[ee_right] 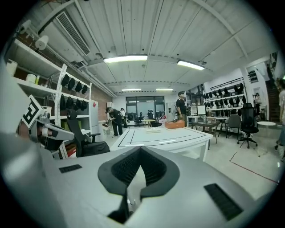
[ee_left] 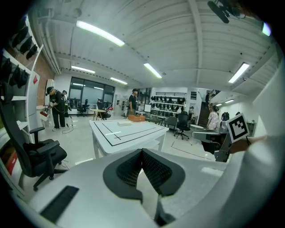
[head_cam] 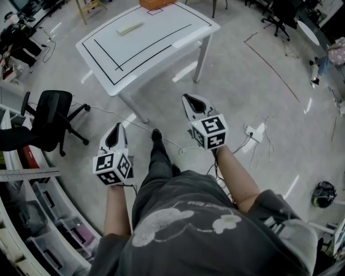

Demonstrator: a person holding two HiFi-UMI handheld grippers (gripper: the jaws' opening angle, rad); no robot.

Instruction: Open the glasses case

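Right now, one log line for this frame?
stage: before reach | left gripper: shut, empty | right gripper: shut, empty | case: on table, untouched

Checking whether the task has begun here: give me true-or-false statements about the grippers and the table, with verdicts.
The left gripper and right gripper are both shut and empty. True.
The left gripper holds the glasses case. False: it lies on the white table, untouched.
An orange box sits at the table's far edge. True.
The black office chair stands on the right gripper's side. False: it is on the left gripper's side.
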